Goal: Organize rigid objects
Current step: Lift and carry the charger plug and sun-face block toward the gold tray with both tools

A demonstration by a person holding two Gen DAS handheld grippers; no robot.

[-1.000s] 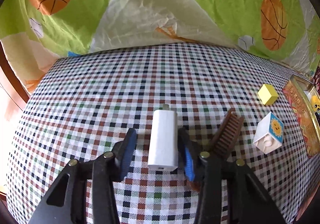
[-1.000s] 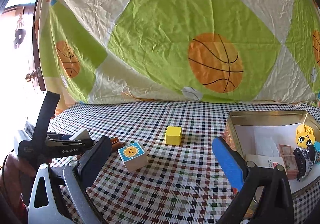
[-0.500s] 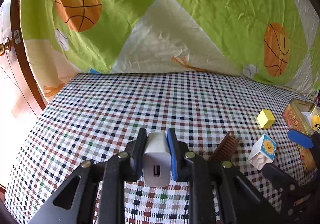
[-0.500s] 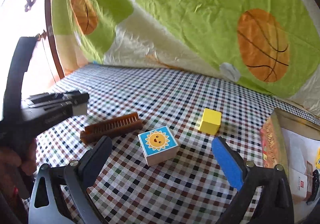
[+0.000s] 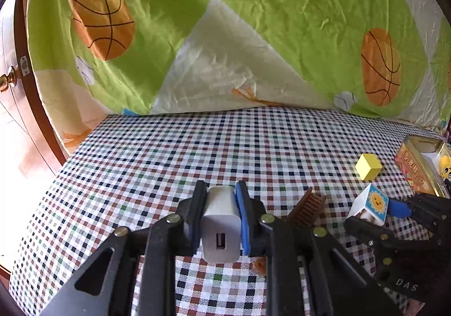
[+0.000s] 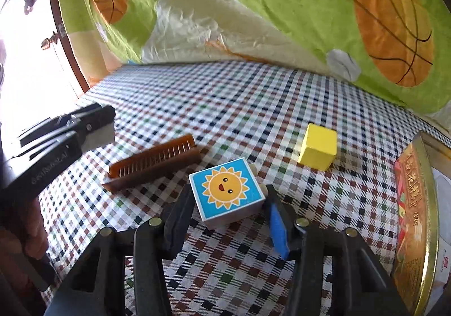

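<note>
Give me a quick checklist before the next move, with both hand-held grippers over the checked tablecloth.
1. Left hand-held gripper clamped on the white USB charger block: ok.
2. Right hand-held gripper jaws, just closing, straddle the white sun-picture toy block: ok.
3. Pads pressing on that block: cannot tell.
4. Brown plastic comb clear of the right jaws: ok.
5. Yellow cube clear of the right jaws: ok.
6. Room left in the gold tin box: cannot tell.
</note>
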